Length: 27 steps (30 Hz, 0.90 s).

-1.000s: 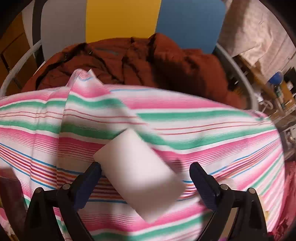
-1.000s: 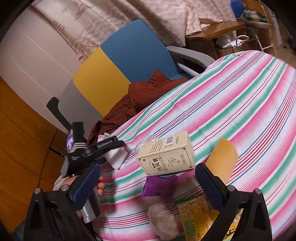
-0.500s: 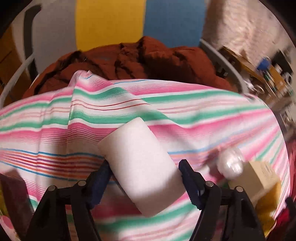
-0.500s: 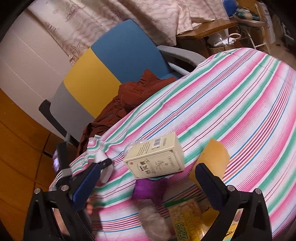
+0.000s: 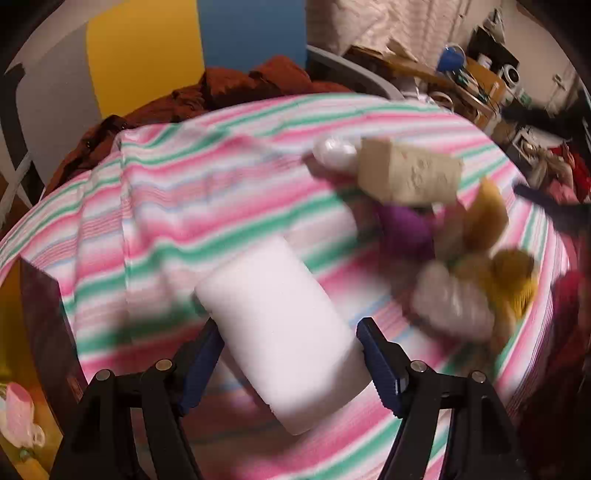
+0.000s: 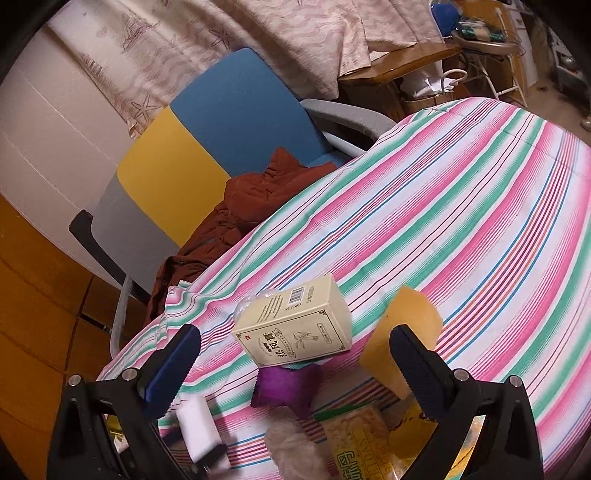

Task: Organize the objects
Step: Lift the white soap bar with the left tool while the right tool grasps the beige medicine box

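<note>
Left gripper (image 5: 290,343) clamps a white foam block (image 5: 280,328); only the right view shows the wide-open right gripper (image 6: 295,365) before a legible cream printed carton (image 6: 295,328).

Lived-in home room: striped tablecloth (image 6: 461,206), patterned curtain (image 6: 258,33), jacket (image 6: 243,206) dumped on colour-block chair (image 6: 207,129), cluttered desk (image 5: 476,85).

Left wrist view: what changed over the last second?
The left gripper closed its jaws on the white sponge and swung right, bringing the box and pile into view. The right gripper stayed open over the box; the items on the cloth haven't moved.
</note>
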### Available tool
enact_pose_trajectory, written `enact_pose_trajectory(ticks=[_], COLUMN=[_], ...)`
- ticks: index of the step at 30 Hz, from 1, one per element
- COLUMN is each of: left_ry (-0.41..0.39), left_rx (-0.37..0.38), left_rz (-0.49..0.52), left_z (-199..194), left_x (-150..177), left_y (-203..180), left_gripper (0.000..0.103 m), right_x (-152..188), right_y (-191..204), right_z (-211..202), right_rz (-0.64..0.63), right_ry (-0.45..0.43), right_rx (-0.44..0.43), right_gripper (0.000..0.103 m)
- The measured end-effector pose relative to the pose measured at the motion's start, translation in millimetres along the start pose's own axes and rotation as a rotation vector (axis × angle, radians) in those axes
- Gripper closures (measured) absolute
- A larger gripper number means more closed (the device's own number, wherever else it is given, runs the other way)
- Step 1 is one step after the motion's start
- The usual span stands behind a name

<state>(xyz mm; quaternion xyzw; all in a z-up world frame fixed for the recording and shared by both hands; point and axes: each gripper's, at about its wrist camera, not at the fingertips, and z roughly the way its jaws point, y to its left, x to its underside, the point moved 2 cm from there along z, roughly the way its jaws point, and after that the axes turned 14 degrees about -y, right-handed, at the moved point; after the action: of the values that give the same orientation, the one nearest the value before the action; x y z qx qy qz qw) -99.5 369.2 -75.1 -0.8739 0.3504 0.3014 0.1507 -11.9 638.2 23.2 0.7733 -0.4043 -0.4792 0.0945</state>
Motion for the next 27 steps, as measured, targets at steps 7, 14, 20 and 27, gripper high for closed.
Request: enact_pose_trajectory(ticks=[7,14,20,27], left_ry=[-0.05,-0.093,-0.118,-0.168], left_rx=[-0.052,-0.031,-0.019,-0.029], left_rz=[-0.021,-0.059,-0.071,-0.078], left_z=[7,3,4,4], left_x=[20,24,26,28], left_y=[1,8,8,6], left_gripper=[0.027,0.027,0.027,0.026], right_x=[6,25,33,36], right_y=[13,37,50,46], right_z=[7,27,55,76], right_rz=[-0.092,-0.276,-0.411,-0.444], right_ry=[0.008,0.055,0.079,0.114], right_rx=[0.014,0.075,0.148,0.166], right_gripper=[0.0,0.0,0.0,0.0])
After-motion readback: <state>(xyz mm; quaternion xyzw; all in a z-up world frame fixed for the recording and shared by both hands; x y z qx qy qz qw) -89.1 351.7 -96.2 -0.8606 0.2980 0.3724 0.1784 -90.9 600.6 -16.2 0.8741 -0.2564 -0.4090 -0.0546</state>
